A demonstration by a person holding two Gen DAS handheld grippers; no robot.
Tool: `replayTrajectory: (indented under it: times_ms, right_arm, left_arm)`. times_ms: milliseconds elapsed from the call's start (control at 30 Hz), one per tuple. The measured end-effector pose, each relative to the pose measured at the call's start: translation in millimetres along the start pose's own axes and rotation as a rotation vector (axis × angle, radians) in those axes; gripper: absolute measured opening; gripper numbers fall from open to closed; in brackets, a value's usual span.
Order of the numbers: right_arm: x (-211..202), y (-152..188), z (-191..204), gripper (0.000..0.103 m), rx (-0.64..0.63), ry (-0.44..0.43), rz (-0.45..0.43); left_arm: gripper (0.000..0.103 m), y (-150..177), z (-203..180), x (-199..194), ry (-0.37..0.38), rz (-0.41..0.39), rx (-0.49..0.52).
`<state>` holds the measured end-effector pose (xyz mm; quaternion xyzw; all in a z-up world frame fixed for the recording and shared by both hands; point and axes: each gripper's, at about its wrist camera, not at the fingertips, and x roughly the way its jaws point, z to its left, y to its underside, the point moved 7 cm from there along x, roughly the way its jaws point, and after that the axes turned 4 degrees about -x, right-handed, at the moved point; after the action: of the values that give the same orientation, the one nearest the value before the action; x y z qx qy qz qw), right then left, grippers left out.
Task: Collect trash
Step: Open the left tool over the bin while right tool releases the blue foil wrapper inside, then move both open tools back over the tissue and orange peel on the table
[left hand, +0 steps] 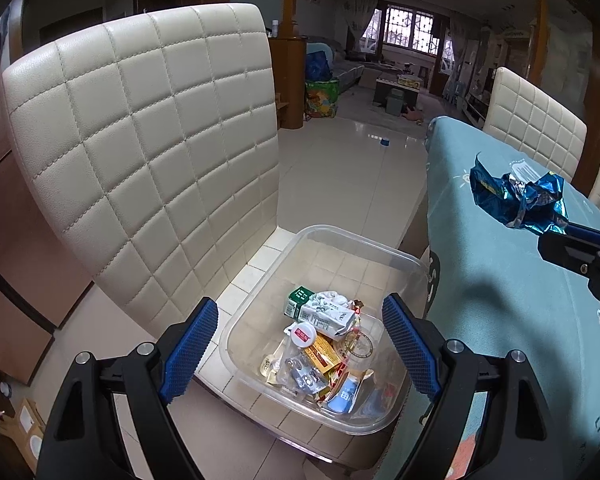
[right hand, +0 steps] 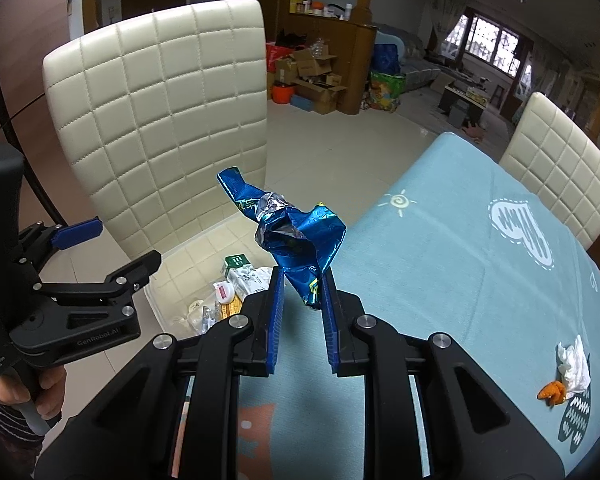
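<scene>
My right gripper (right hand: 302, 280) is shut on a crumpled blue foil wrapper (right hand: 296, 232) and holds it in the air above the table's left edge. The wrapper also shows in the left wrist view (left hand: 516, 196). A clear plastic bin (left hand: 260, 280) sits on the seat of a cream chair (left hand: 148, 136); it holds several pieces of trash (left hand: 324, 344). My left gripper (left hand: 300, 348) is open and empty, hovering over the bin. In the right wrist view the bin's trash (right hand: 236, 280) shows below the wrapper. A white tissue (right hand: 574, 366) and an orange scrap (right hand: 553, 392) lie on the table.
The table has a light blue cloth (right hand: 460, 280) with drawings. Two more cream chairs (right hand: 560, 176) stand along its far side. Tiled floor (left hand: 340, 168) lies beyond the chair, with boxes (right hand: 312, 76) and bags against a wooden cabinet.
</scene>
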<state>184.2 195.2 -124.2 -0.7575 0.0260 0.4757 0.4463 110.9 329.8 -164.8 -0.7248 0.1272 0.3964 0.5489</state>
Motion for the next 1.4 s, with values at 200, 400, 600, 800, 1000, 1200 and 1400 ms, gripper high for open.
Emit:
replayTrajectory:
  times_ms: [200,400,600,800,1000,1200,1400]
  right_arm:
    - [-1.1,-4.8,5.3,0.022,-0.010,-0.001,-0.010]
    - [-11.5,-12.1,5.7,0.055,-0.003,-0.023,-0.057]
    - [-37.3,-17.3,-13.8,0.098,0.020,0.076,-0.161]
    - [-39.9,2.5,-51.8,0.098,0.123,0.087,-0.120]
    - [-56.0,38.9,-116.2,0.098,0.258,0.139,-0.091]
    - [-83.9,75.7,-181.8,0.098,0.381,0.199,-0.102]
    - [-104.5,116.0,-233.5,0.098,0.436,0.272,-0.088]
  left_arm:
    - [0.082,1.1,2.6,-0.4,0.004,0.003,-0.009]
    - [0.082,-0.2,1.8,-2.2,0.007,0.002,-0.009]
    - [0.082,0.5,-4.0,-4.4,0.013,0.001,0.003]
    - [0.082,-1.7,-19.9,-10.7,0.036,0.004,0.022]
    - [0.082,-4.5,-61.3,-28.9,0.057,-0.022,0.105]
    - [0.082,-4.3,-127.0,-43.4,0.101,-0.039,0.217]
    - [0.082,4.1,-208.9,-46.3,0.167,-0.016,0.328]
